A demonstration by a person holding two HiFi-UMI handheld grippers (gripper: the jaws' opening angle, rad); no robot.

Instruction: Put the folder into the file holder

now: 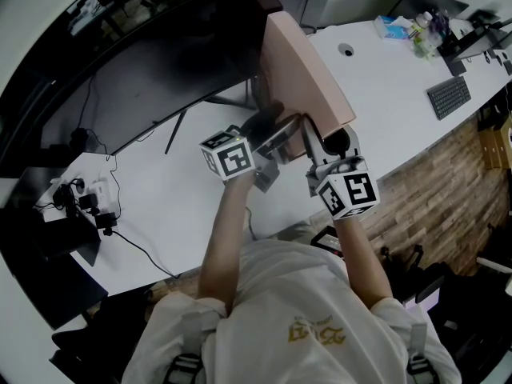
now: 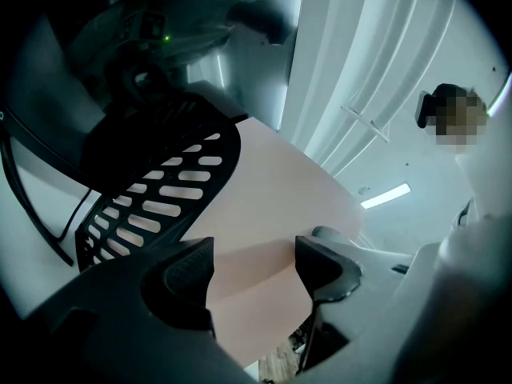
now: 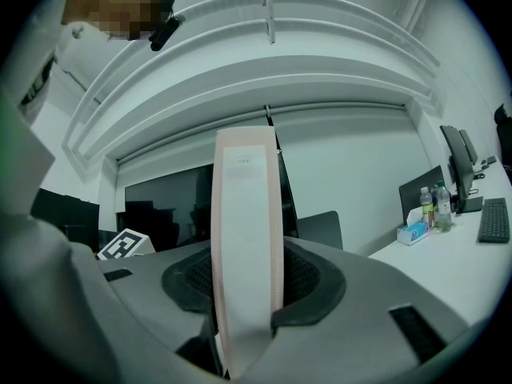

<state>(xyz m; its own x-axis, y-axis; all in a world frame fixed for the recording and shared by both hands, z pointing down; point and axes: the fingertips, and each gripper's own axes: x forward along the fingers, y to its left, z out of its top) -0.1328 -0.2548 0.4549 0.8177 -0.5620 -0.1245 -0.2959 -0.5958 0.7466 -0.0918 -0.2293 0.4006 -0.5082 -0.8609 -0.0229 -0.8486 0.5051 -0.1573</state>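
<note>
Slots of the black file holder (image 2: 160,198) are shown at the left of the left gripper view, with the pink folder (image 2: 272,190) standing just beside it; whether they touch cannot be told. In the head view that holder is made out only as a dark shape. The left gripper (image 2: 256,266) is held wide open, nothing gripped, its pads clear of the folder's face behind them, probably in readiness to steady it. Further right, the right gripper (image 3: 246,282) is seen clamped on the folder's narrow spine, so that the folder is kept upright above the white desk (image 1: 176,190), not yet in the holder. That grip is revealed clearly only by the right gripper view.
</note>
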